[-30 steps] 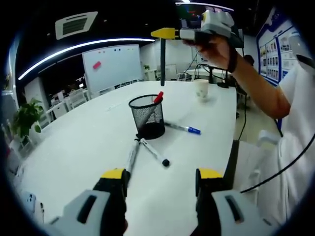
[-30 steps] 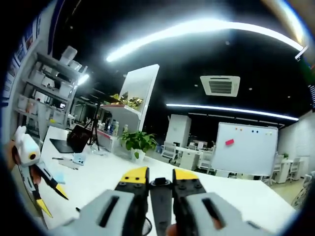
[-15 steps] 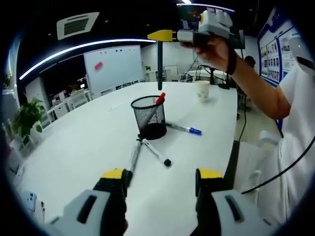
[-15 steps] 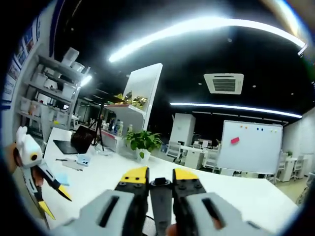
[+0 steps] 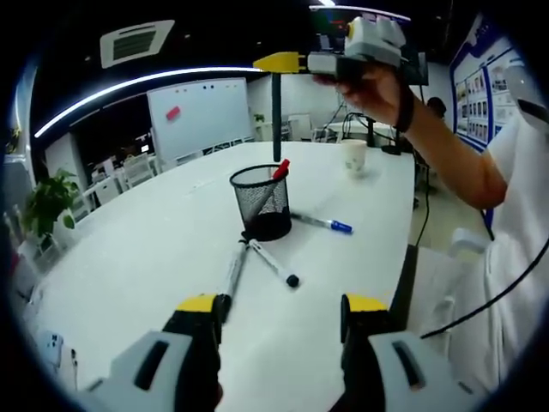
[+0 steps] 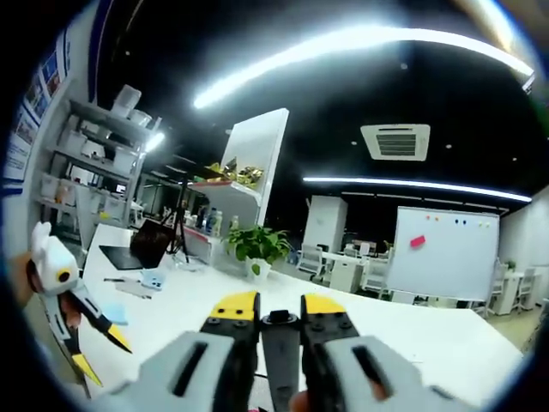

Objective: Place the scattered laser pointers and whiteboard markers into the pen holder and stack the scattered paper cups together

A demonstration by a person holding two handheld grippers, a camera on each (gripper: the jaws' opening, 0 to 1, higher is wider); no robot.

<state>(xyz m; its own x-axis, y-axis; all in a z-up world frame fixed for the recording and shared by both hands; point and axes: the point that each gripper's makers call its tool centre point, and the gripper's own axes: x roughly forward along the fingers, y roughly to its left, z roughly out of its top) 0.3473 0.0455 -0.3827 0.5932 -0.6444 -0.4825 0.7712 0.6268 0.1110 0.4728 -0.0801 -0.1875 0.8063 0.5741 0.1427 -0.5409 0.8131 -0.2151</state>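
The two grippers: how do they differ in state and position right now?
The right gripper is shut on a dark marker, which hangs upright above the mesh pen holder; the left gripper is open and holds nothing. The right one is raised high over the table; the left sits low near the table's edge. Both have yellow-tipped jaws.

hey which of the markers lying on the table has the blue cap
The blue-capped marker lies alone to the right of the mesh pen holder. The other two loose ones lie in front of the holder, meeting in a V; one ends in a black cap.
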